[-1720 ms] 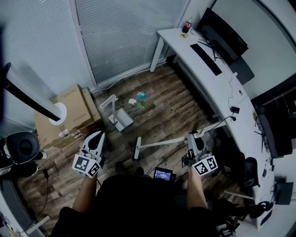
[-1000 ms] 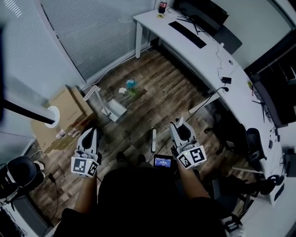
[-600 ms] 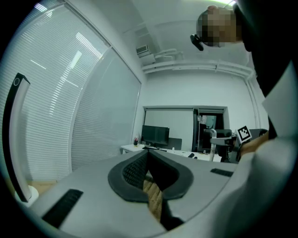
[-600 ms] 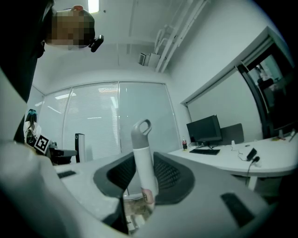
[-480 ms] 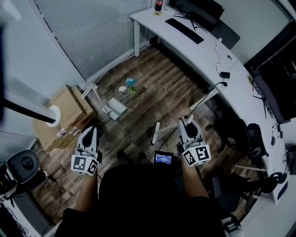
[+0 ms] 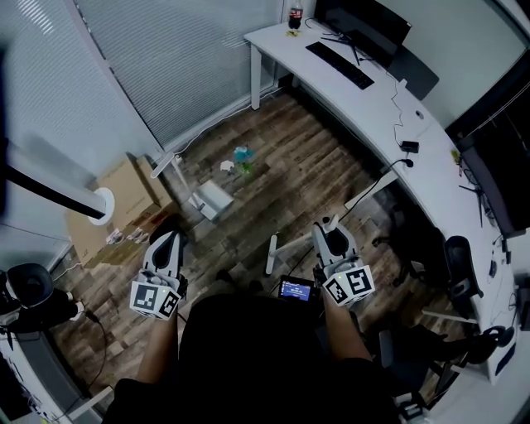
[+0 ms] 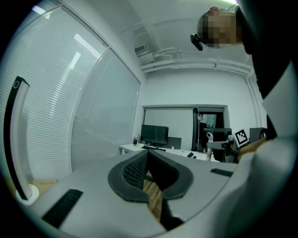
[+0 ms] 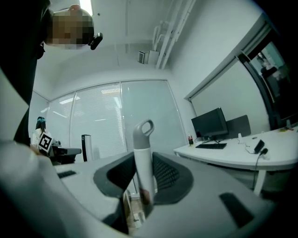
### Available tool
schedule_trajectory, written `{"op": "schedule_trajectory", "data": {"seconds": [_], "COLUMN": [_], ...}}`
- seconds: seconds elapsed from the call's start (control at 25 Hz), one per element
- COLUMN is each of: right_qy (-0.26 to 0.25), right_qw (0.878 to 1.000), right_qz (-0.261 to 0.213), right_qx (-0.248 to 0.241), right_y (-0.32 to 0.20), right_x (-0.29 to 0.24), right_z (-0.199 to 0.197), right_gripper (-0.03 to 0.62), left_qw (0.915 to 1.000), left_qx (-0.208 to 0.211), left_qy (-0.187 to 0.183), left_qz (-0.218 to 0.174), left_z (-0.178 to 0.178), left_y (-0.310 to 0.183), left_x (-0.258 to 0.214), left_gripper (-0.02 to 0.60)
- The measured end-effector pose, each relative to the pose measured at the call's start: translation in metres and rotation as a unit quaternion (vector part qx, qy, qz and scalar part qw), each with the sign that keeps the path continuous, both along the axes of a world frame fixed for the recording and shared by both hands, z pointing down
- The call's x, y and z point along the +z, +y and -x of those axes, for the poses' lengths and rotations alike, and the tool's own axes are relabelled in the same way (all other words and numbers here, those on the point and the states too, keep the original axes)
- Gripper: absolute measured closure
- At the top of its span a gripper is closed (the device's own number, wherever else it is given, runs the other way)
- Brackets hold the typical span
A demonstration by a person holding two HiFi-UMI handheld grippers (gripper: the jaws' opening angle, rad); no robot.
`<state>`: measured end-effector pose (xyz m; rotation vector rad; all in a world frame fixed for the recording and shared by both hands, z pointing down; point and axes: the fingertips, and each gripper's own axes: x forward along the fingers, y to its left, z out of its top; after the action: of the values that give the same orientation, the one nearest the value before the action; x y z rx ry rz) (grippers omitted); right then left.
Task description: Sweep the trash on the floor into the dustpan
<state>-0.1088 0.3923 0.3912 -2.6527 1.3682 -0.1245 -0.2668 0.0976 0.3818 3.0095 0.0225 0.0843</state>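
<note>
In the head view the trash [image 6: 239, 160], a small pile of blue, green and white bits, lies on the wood floor near the window. A white dustpan [image 6: 212, 199] with an upright handle stands just in front of it. My right gripper [image 6: 328, 229] is shut on the white broom handle [image 8: 143, 144], which rises upright between its jaws and ends in a grey loop. The broom head [image 6: 271, 253] rests on the floor between my hands. My left gripper [image 6: 166, 242] is shut and holds nothing; in its own view the left gripper [image 7: 148, 155] shows only floor below the closed pads.
A cardboard box [image 6: 118, 197] sits left of the dustpan against the blinds. A long white desk [image 6: 389, 108] with keyboard, monitor and a bottle [image 6: 296, 15] runs along the right. Office chairs [image 6: 454, 267] stand at the right. A small screen [image 6: 296, 289] hangs at my chest.
The broom lay stretched across the floor; now its head sits closer in, between my hands. Both hands shifted a little. The left gripper stayed shut and empty.
</note>
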Motion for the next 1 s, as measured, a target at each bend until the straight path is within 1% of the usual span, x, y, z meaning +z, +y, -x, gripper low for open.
{"op": "schedule_trajectory", "data": {"seconds": [0.2, 0.4, 0.6, 0.8, 1.0], "right_qy": [-0.007, -0.015, -0.02, -0.037, -0.057], "right_qw": [1.0, 1.0, 1.0, 0.999, 0.998], "right_qz": [-0.007, 0.004, 0.011, 0.028, 0.02], "right_qx": [-0.004, -0.009, 0.001, -0.002, -0.002], "right_y": [-0.008, -0.027, -0.051, -0.079, -0.108], "right_x": [0.003, 0.008, 0.009, 0.014, 0.014], "right_z": [-0.009, -0.026, -0.065, -0.116, -0.17], "right_gripper": [0.484, 0.484, 0.482, 0.482, 0.482], "left_qw": [0.9999, 0.9996, 0.9992, 0.9986, 0.9976], "left_qx": [-0.009, -0.024, -0.032, -0.043, -0.052], "left_qy": [-0.009, -0.012, -0.016, -0.017, -0.029], "left_qz": [0.001, 0.011, 0.019, 0.027, 0.037], "left_z": [0.005, -0.006, -0.04, -0.087, -0.126], "left_y": [-0.012, -0.039, -0.079, -0.128, -0.18], "left_x": [0.01, 0.02, 0.035, 0.043, 0.056], "left_gripper": [0.586, 0.586, 0.586, 0.586, 0.586]}}
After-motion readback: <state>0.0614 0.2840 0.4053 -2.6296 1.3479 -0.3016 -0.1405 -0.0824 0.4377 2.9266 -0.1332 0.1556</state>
